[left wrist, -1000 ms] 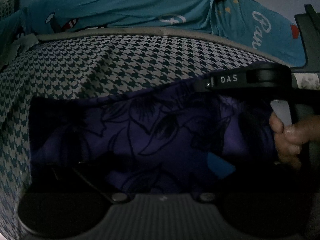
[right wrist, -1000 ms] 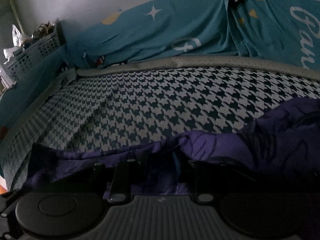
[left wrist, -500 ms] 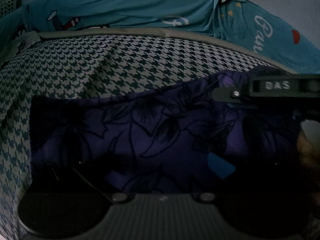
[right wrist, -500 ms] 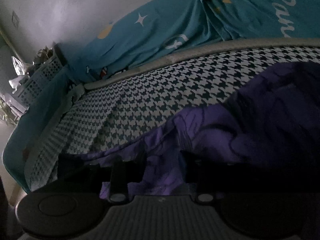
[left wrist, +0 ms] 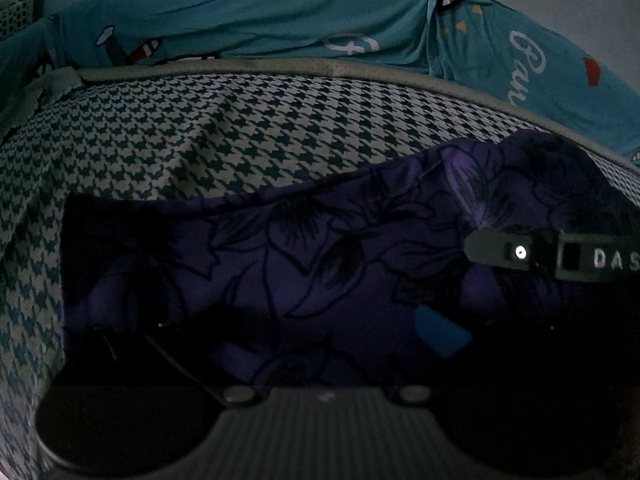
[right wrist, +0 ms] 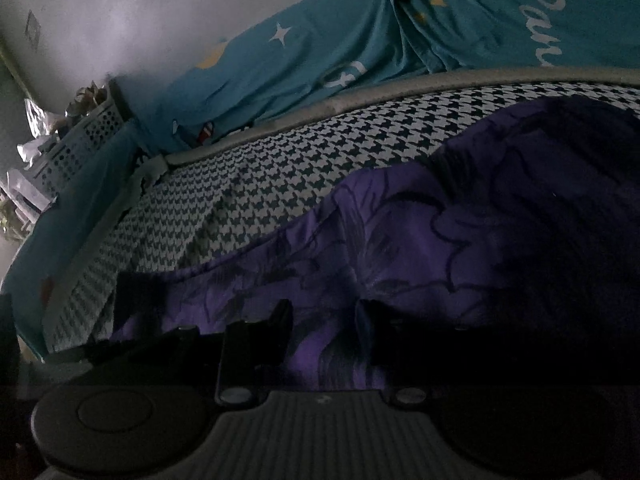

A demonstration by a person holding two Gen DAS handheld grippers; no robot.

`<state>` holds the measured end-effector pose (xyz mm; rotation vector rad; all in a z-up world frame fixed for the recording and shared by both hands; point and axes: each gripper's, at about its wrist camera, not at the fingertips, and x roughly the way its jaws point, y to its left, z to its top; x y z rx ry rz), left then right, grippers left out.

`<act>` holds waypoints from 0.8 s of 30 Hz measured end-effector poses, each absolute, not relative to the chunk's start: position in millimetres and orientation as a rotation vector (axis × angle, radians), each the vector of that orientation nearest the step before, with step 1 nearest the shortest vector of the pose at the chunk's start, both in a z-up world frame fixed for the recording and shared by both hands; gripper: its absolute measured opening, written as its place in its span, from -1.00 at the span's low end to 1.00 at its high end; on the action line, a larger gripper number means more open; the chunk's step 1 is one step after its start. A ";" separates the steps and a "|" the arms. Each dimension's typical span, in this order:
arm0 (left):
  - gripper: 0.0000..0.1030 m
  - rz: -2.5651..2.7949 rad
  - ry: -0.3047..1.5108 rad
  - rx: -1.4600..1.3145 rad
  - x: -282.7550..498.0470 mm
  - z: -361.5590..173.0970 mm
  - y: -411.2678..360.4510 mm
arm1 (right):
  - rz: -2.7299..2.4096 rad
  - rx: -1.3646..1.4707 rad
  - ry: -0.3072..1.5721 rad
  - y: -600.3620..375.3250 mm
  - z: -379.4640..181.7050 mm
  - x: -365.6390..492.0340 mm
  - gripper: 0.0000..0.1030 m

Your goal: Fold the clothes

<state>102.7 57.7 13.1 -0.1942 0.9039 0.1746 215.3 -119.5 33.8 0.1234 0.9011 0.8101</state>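
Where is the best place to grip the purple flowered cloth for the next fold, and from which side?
Probably the stitched far hem of the purple flowered cloth, near its left corner, approached from above the houndstooth cover: there the edge lies flat and exposed.

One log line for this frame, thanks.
garment: purple floral cloth on houndstooth cover | right hand-held gripper: gripping cloth | left: unclear

Home bedroom: houndstooth mattress (left wrist: 240,132), cartoon-print teal sheet (left wrist: 260,24), storage basket (right wrist: 80,144).
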 end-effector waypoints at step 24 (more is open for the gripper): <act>0.99 0.159 0.879 -0.162 97.8 10.3 59.9 | 0.784 0.058 0.914 -157.1 34.0 152.6 -0.32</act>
